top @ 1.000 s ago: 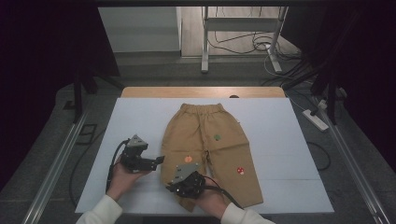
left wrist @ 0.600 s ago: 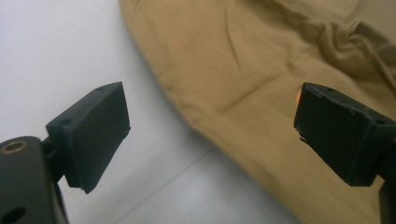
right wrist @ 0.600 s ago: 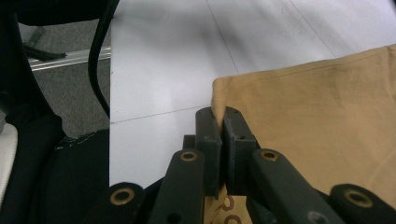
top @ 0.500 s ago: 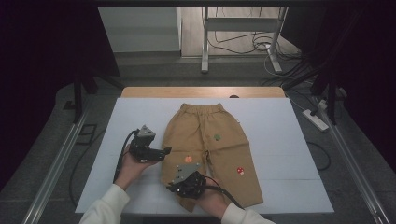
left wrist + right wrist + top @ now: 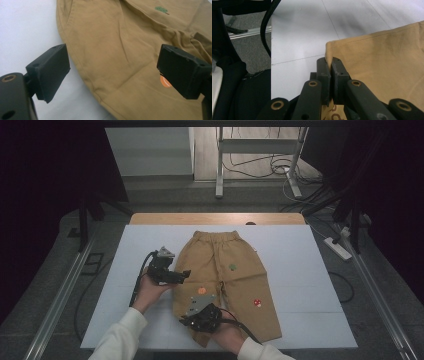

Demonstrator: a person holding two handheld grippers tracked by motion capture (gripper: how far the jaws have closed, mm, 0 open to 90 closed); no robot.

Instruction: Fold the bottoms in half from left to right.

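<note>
Tan trousers (image 5: 225, 265) lie flat on the white table cover (image 5: 300, 285), waistband at the far end. They carry a green patch (image 5: 232, 267), an orange patch (image 5: 202, 290) and a red mushroom patch (image 5: 257, 303). My left gripper (image 5: 185, 274) hovers at the trousers' left side edge, open. In the left gripper view the tan cloth (image 5: 120, 50) lies below the wide-apart jaws of the left gripper (image 5: 113, 67), with the orange patch (image 5: 163, 82) by the right one. My right gripper (image 5: 187, 321) rests at the near left leg; it (image 5: 330, 62) is shut on the hem corner (image 5: 329, 53).
A wooden table edge (image 5: 215, 218) runs along the back. A white power strip (image 5: 338, 248) lies on the floor at the right, with cables and a metal stand (image 5: 220, 165) behind. Metal rails (image 5: 60, 295) flank the table. Bare white cover lies left and right of the trousers.
My left hand has carried its open gripper farther away and to the right, up to the trousers' side edge. The right gripper has stayed on the hem.
</note>
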